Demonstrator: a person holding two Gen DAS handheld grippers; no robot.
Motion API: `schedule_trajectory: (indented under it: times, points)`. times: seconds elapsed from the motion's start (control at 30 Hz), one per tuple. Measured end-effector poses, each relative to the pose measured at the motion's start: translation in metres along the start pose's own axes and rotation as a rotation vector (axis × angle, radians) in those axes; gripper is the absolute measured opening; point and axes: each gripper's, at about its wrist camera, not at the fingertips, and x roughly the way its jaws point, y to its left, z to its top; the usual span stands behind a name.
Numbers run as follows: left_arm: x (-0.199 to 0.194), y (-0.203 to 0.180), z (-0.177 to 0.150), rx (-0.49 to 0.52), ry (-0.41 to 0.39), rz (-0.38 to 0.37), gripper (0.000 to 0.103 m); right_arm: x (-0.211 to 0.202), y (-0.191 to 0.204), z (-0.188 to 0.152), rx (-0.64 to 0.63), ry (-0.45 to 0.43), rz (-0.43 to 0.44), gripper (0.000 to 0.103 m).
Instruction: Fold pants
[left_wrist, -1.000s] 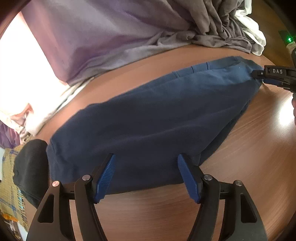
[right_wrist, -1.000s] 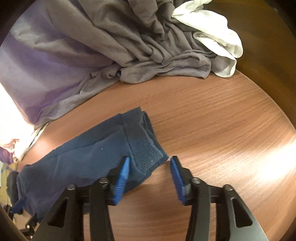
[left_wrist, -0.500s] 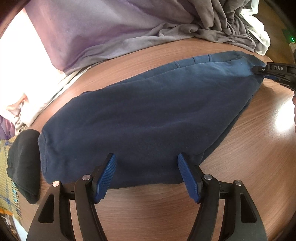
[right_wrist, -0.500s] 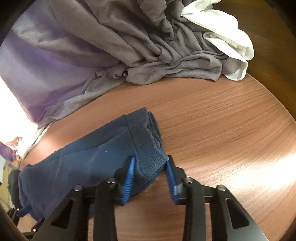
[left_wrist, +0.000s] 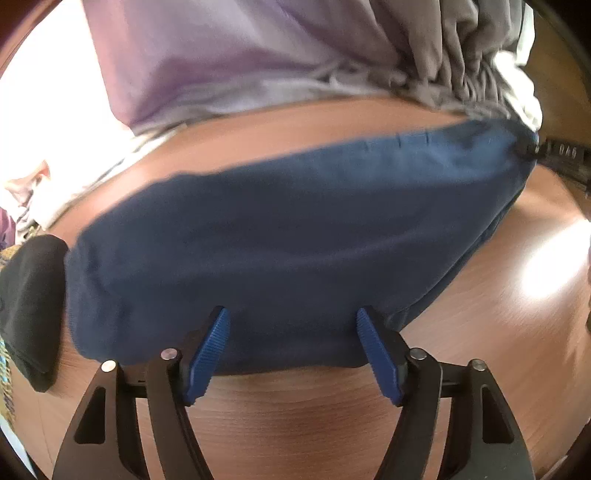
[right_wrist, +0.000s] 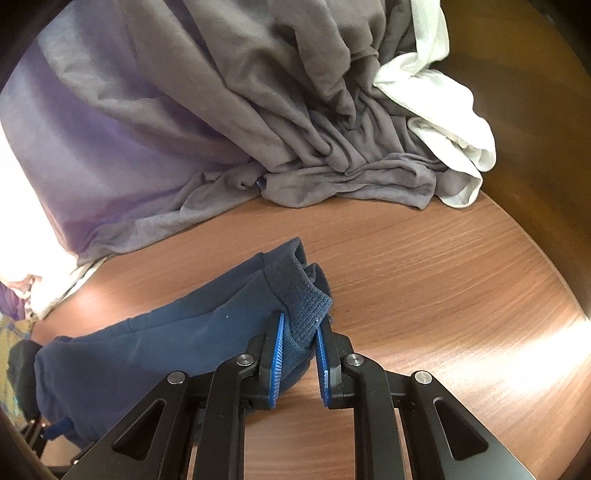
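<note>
Navy blue pants (left_wrist: 288, 236) lie folded lengthwise on the brown wooden table (left_wrist: 332, 417). My left gripper (left_wrist: 291, 321) is open, its blue pads over the pants' near edge on either side. My right gripper (right_wrist: 300, 325) is shut on the ribbed cuff (right_wrist: 303, 295) at the pants' right end and lifts it slightly. The right gripper also shows in the left wrist view (left_wrist: 528, 149), clamped on the far right tip of the pants (right_wrist: 147, 343).
A pile of grey (right_wrist: 332, 122), purple (right_wrist: 122, 140) and white (right_wrist: 443, 110) clothes lies along the back of the table. A black garment (left_wrist: 29, 295) sits by the pants' left end. Bare table (right_wrist: 443, 277) lies to the right.
My right gripper closed onto the ribbed cuff and raised it. My left gripper moved forward over the pants' near edge and stays open.
</note>
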Motion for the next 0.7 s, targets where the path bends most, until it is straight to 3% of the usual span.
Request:
schedule_trajectory:
  times: [0.1, 0.23, 0.33, 0.43, 0.6, 0.7]
  points:
    - [-0.020, -0.005, 0.009, 0.029, -0.075, 0.004, 0.070, -0.010, 0.006, 0.002, -0.032, -0.030, 0.004, 0.017]
    - [-0.030, -0.013, 0.043, 0.080, -0.133, -0.062, 0.070, -0.023, 0.010, 0.006, -0.072, -0.071, 0.021, 0.017]
    - [-0.030, -0.024, 0.086, 0.145, -0.167, -0.187, 0.070, -0.025, 0.013, 0.004, -0.105, -0.073, 0.023, 0.017]
    - [-0.021, -0.051, 0.129, 0.283, -0.167, -0.342, 0.070, -0.022, 0.008, 0.001, -0.106, -0.056, 0.024, 0.017]
    - [0.019, -0.125, 0.184, 0.516, -0.043, -0.572, 0.069, -0.014, -0.007, -0.005, -0.068, -0.018, 0.032, 0.017]
    - [0.046, -0.162, 0.201, 0.612, 0.051, -0.665, 0.067, -0.009, -0.016, -0.009, -0.039, -0.005, 0.028, 0.017]
